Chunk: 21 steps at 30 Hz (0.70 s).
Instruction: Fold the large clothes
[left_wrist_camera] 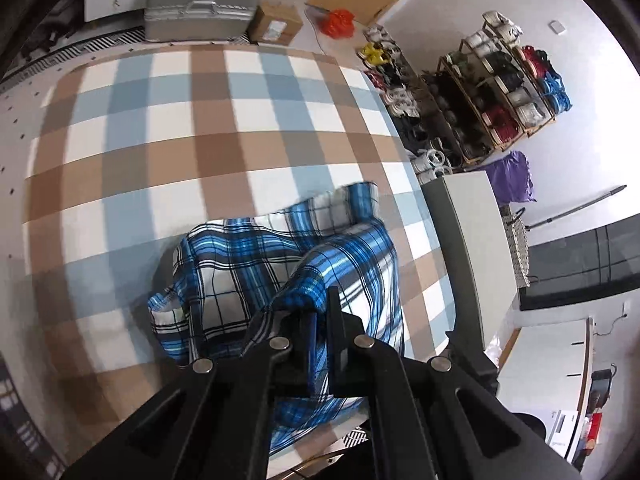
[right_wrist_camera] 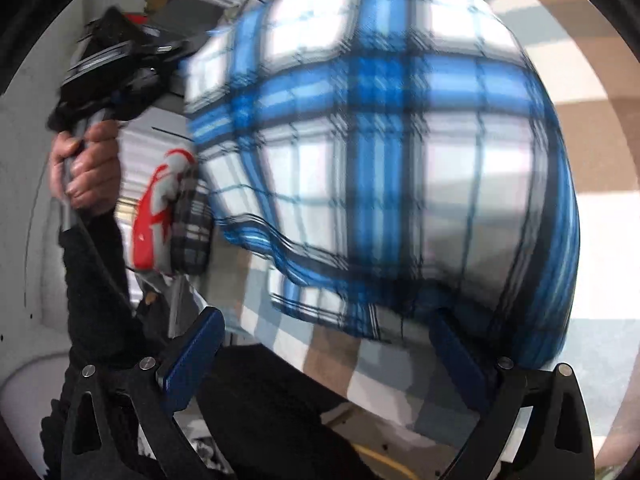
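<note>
A blue, white and black plaid shirt (left_wrist_camera: pixel 248 276) lies bunched on a bed with a brown, blue and white checked cover (left_wrist_camera: pixel 180 120). My left gripper (left_wrist_camera: pixel 320 320) is shut on a fold of the shirt and lifts that part off the bed. In the right wrist view the same shirt (right_wrist_camera: pixel 380 160) hangs blurred and close, filling most of the frame. My right gripper (right_wrist_camera: pixel 328 344) is open, its blue fingers (right_wrist_camera: pixel 192 356) wide apart below the cloth. The left gripper (right_wrist_camera: pixel 120 68) shows at upper left, held by a hand.
A shoe rack (left_wrist_camera: pixel 492 100) and loose shoes stand by the wall right of the bed. A silver suitcase (left_wrist_camera: pixel 200 0) and a cardboard box (left_wrist_camera: pixel 276 24) sit beyond the far edge. A grey-white cabinet (left_wrist_camera: pixel 476 240) stands close to the bed's right side.
</note>
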Tool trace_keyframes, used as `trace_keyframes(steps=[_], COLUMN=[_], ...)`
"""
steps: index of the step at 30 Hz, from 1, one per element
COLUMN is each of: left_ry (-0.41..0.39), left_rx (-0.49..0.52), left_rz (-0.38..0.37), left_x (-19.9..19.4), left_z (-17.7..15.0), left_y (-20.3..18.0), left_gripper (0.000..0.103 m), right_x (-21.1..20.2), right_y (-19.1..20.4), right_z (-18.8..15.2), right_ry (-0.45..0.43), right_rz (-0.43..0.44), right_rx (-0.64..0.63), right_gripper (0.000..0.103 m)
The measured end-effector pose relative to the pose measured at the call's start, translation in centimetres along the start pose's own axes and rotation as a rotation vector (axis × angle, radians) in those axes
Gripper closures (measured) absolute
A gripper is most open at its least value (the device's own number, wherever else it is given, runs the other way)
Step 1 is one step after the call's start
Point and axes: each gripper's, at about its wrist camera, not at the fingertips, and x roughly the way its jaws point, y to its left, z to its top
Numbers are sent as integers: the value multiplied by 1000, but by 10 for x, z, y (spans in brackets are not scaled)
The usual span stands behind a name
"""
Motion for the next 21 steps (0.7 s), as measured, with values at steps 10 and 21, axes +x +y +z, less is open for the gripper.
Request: trace_keyframes(steps=[10, 21], left_ry=[37, -48], left_rx=[-142, -231], left_rz=[65, -127], left_x=[22, 17], left_z=[-52, -82], left_y=[68, 66], left_gripper=[103, 103], right_x=[-4, 48], right_y=[-2, 12], right_z=[5, 5], right_ry=[-37, -4], right_rz=[-32, 232], right_rx=[6, 97], right_gripper=[0, 0])
